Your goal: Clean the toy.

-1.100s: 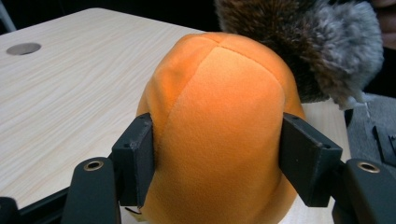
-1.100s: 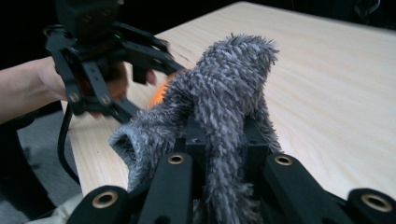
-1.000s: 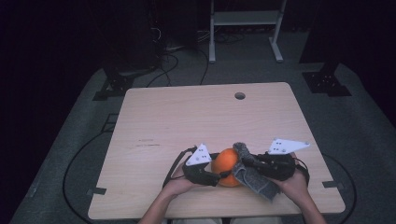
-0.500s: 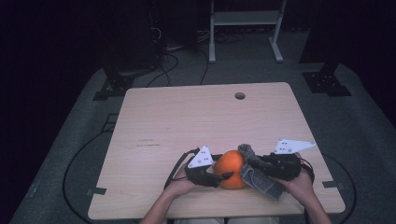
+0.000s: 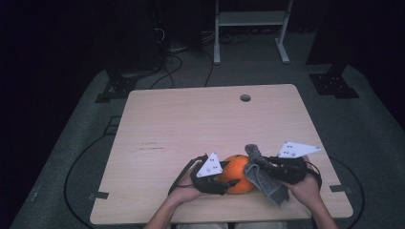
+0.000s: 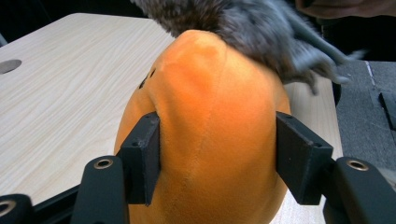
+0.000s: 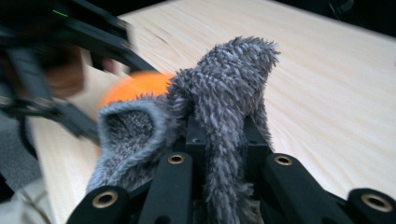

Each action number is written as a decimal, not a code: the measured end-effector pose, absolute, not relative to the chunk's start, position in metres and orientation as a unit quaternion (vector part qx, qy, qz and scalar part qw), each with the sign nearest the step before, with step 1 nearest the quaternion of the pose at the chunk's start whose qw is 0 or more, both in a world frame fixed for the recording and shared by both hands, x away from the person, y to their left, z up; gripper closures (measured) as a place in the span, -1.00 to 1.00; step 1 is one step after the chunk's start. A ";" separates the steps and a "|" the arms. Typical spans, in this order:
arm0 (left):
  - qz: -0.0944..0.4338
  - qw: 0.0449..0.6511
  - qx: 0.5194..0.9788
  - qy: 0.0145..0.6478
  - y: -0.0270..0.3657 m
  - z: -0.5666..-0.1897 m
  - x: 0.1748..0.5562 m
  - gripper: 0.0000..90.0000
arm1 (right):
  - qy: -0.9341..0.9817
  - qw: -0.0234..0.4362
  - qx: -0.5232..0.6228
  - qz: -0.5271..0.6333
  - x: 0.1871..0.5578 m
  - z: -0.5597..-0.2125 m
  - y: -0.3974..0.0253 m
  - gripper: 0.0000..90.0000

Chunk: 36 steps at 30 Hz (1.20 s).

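The left gripper [image 6: 217,161] squeezed the orange plush toy [image 6: 210,140] tight; the right gripper [image 7: 219,140] pinched the grey cloth [image 7: 224,88], which was best rubbed softly

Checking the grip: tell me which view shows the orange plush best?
The left gripper view: the orange plush sits large between that gripper's jaws. The high view shows it small; the right gripper view, a blurred patch.
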<state>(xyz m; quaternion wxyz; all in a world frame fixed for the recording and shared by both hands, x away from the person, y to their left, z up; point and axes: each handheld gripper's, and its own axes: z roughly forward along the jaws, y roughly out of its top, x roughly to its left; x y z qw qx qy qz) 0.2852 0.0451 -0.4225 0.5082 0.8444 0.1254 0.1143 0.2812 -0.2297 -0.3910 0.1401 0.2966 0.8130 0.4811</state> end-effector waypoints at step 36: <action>0.113 0.503 0.851 0.104 0.031 -0.435 0.280 -0.34 | 0.819 0.111 0.267 0.496 0.272 -0.382 -0.221 0.73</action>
